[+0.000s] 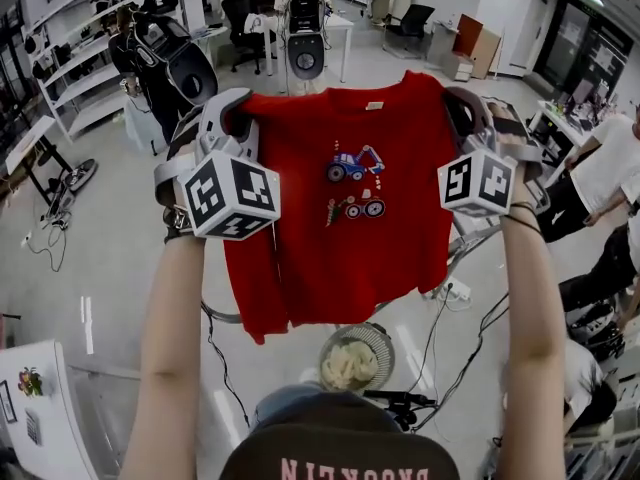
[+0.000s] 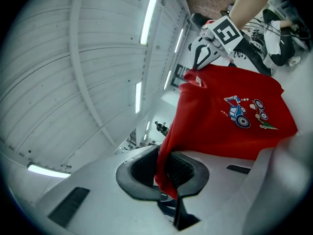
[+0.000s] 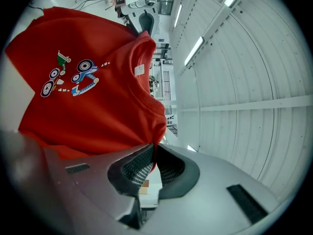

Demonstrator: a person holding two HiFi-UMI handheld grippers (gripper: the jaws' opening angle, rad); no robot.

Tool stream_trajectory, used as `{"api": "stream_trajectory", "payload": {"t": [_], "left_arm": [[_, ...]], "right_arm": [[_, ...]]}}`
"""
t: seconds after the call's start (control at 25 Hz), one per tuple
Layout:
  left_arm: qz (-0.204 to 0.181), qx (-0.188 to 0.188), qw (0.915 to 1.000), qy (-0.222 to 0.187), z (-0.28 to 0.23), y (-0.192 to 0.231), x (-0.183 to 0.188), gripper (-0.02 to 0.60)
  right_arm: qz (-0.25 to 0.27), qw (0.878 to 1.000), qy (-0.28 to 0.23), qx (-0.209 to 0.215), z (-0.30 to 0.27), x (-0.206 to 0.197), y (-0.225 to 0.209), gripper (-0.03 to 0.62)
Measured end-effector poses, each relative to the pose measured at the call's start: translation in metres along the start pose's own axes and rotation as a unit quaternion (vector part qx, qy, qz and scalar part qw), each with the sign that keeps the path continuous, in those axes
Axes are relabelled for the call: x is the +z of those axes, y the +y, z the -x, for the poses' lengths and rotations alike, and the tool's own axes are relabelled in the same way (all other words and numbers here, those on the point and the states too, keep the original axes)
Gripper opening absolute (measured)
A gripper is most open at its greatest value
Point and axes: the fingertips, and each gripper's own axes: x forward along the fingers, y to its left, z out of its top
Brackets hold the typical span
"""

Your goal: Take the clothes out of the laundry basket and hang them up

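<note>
Nearest to us, at the bottom edge of the head view, is the brim of our cap (image 1: 340, 453), with our bare forearms (image 1: 175, 348) rising on either side of it. We hold the left gripper (image 1: 243, 118) and the right gripper (image 1: 456, 103) up level and well apart, each with its marker cube (image 1: 232, 196) turned toward us.

Between them hangs the red T-shirt (image 1: 340, 228), spread out flat with its front facing us and clear of the floor (image 1: 110, 258). A blue digger and a red tractor are printed on its chest, and a small label shows inside the neck.

In the left gripper view, the fingers (image 2: 188, 169) are pressed together on a fold of red cloth at one shoulder, which runs down between the dark ribbed pads. In the right gripper view, that gripper's fingers likewise pinch the edge of the other shoulder, beside the collar. Each gripper view also shows the opposite gripper at the far corner of the shirt.

Below the hem, a round basket (image 1: 378, 336) with a mesh rim stands on the floor with something pale inside, and dark cables (image 1: 440, 338) trail beside it.

Farther off we see white shelving (image 1: 75, 78) at the left, an office chair (image 1: 410, 23) near the back wall, and a person (image 1: 610, 163) in a white top at the right edge.
</note>
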Motion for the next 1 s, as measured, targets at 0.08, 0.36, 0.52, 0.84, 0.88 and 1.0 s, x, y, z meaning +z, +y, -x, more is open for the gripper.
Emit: {"api": "stream_trajectory", "payload": {"t": [0.08, 0.36, 0.52, 0.84, 0.88, 1.0], "left_arm": [[0.0, -0.005, 1.0, 0.001, -0.016, -0.001, -0.005, 0.017], [0.016, -0.048, 0.9983, 0.027, -0.068, -0.017, -0.031, 0.017], [0.011, -0.073, 0.9957, 0.057, -0.078, -0.057, -0.047, 0.017], [0.027, -0.138, 0.9824, 0.124, -0.119, -0.1, -0.094, 0.017], [0.029, -0.143, 0.9808, 0.13, -0.122, -0.107, -0.098, 0.017], [0.037, -0.156, 0.976, 0.147, -0.13, -0.121, -0.112, 0.017]], "right_arm": [[0.001, 1.0, 0.001, 0.007, -0.02, -0.002, 0.004, 0.017], [0.008, 0.999, 0.0, 0.048, -0.086, -0.007, 0.037, 0.017], [-0.01, 0.997, -0.007, 0.076, -0.094, -0.018, 0.084, 0.017], [-0.037, 0.988, -0.018, 0.147, -0.134, -0.017, 0.144, 0.017], [-0.039, 0.987, -0.02, 0.155, -0.136, -0.017, 0.153, 0.017], [-0.039, 0.983, -0.024, 0.175, -0.144, -0.016, 0.175, 0.017]]}}
